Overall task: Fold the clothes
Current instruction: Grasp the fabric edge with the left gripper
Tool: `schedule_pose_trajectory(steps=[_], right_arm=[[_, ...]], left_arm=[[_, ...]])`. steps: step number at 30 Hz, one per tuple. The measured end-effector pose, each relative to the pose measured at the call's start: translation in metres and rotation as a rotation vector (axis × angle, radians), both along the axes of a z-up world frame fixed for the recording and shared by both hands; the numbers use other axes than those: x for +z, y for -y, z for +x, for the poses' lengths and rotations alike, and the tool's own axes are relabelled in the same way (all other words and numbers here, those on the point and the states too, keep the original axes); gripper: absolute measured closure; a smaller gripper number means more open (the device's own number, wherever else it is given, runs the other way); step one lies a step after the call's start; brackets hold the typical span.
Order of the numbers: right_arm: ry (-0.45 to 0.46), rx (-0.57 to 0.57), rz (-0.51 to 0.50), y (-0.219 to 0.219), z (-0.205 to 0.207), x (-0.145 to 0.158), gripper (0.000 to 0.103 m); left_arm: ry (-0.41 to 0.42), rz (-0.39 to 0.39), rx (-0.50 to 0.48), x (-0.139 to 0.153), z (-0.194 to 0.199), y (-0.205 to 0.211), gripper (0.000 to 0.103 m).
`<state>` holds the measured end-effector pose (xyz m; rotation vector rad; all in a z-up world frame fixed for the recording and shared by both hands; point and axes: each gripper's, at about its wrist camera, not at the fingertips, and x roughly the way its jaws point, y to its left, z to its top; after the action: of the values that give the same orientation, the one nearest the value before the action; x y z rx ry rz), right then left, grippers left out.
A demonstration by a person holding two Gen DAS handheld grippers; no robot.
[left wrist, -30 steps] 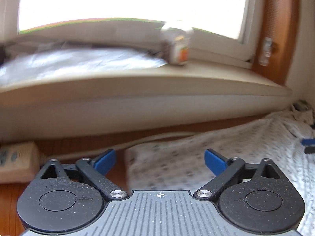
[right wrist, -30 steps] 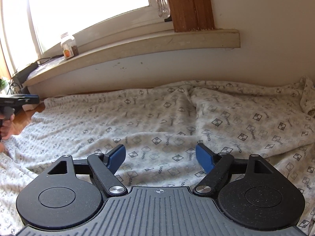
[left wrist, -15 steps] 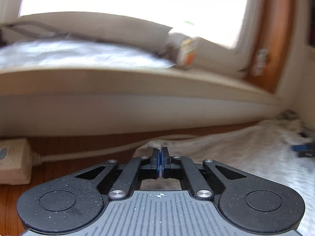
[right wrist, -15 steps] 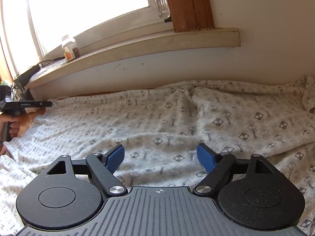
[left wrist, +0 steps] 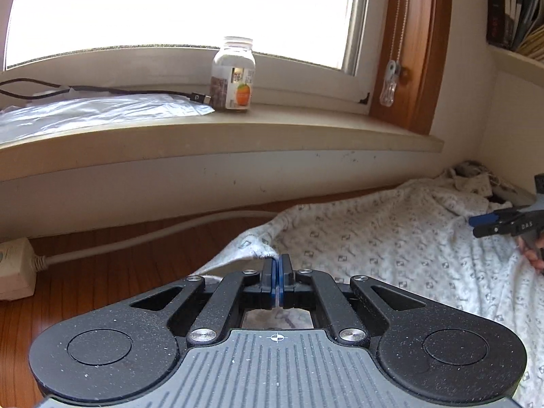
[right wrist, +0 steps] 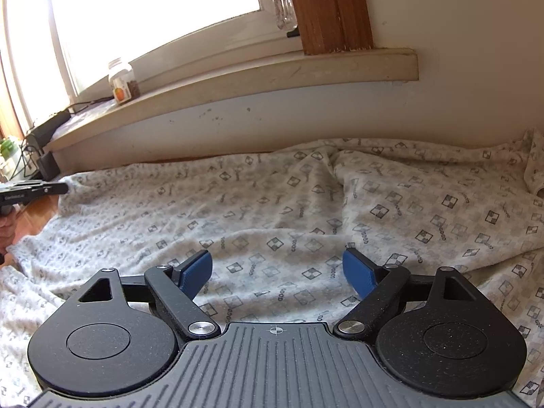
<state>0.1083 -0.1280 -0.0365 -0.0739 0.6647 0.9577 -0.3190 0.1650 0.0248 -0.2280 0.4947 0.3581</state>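
Note:
A white garment [left wrist: 391, 248] with a small grey square print lies spread out on a wooden surface below the windowsill; it fills the right wrist view [right wrist: 272, 210]. My left gripper [left wrist: 278, 268] is shut on the garment's near left corner, and the cloth rises in a small peak to its pads. That gripper also shows at the left edge of the right wrist view [right wrist: 34, 190]. My right gripper [right wrist: 277, 270] hovers over the middle of the garment. Its jaws are opening, with only flat cloth beneath them and nothing pinched. It appears far right in the left wrist view [left wrist: 499, 222].
A glass jar [left wrist: 234, 74] with an orange label stands on the windowsill [left wrist: 306, 136], beside a plastic sheet [left wrist: 95, 112] and a black cable. A white power strip [left wrist: 13, 268] and its cord [left wrist: 153, 238] lie on the wooden surface [left wrist: 102, 278] left of the garment.
My left gripper went from open to shut on the garment's corner and shifted sideways, and the corner now stands raised. The right gripper's jaws spread slightly wider; that hand kept still.

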Motion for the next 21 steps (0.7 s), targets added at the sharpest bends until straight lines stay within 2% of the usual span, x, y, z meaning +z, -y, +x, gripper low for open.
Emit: schedule_pose_trajectory(steps=[7,15,21], right_arm=[[0.007,0.005,-0.01,-0.002,0.001,0.0,0.019],[-0.005,0.006,0.005,0.001,0.002,0.001,0.019],[-0.005,0.005,0.005,0.001,0.002,0.001,0.019]], left_arm=[[-0.014,0.046,-0.051,0.013,-0.005,0.028,0.101],[-0.09,0.037,-0.017,0.006,-0.005,0.03,0.1],[-0.09,0.044,-0.005,0.008,-0.006,0.028,0.1]])
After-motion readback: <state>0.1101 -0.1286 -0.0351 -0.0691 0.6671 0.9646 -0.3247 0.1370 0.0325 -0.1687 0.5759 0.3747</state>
